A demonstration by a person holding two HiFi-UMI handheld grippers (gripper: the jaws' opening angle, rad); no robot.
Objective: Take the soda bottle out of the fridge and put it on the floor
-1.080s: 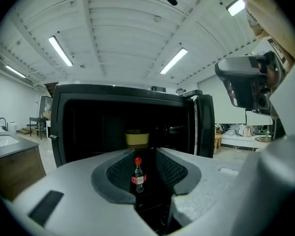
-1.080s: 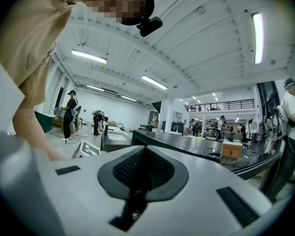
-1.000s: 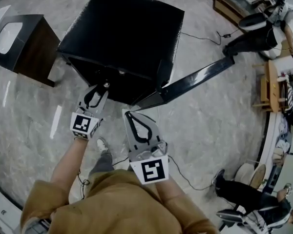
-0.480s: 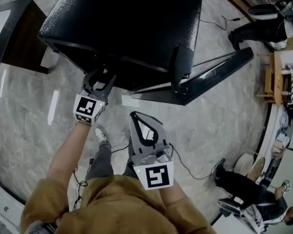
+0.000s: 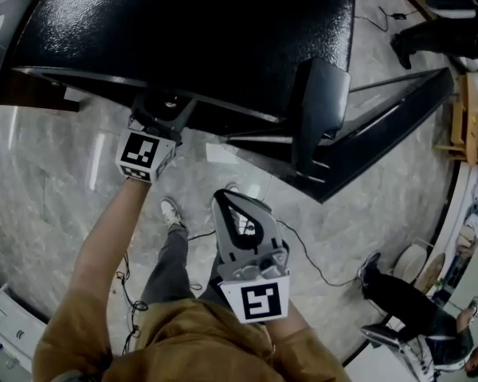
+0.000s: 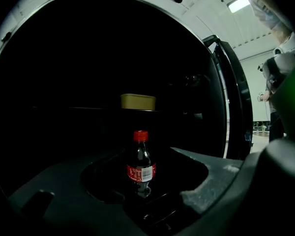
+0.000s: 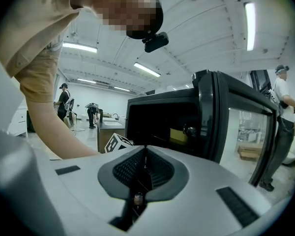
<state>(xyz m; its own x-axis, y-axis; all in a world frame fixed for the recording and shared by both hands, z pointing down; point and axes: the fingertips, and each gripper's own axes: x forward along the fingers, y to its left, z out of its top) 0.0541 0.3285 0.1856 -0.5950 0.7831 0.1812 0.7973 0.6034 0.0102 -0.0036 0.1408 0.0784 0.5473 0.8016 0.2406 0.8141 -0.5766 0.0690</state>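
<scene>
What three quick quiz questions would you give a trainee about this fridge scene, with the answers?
1. True or false: the fridge door stands open.
2. The bottle's cap is: A blue, B red, C white?
3. Which tongs are shut and empty?
Key: 1 true. 2 B. 3 The right tongs; the left tongs, which have just been opening, are open, with the bottle ahead of them, ungripped.
</scene>
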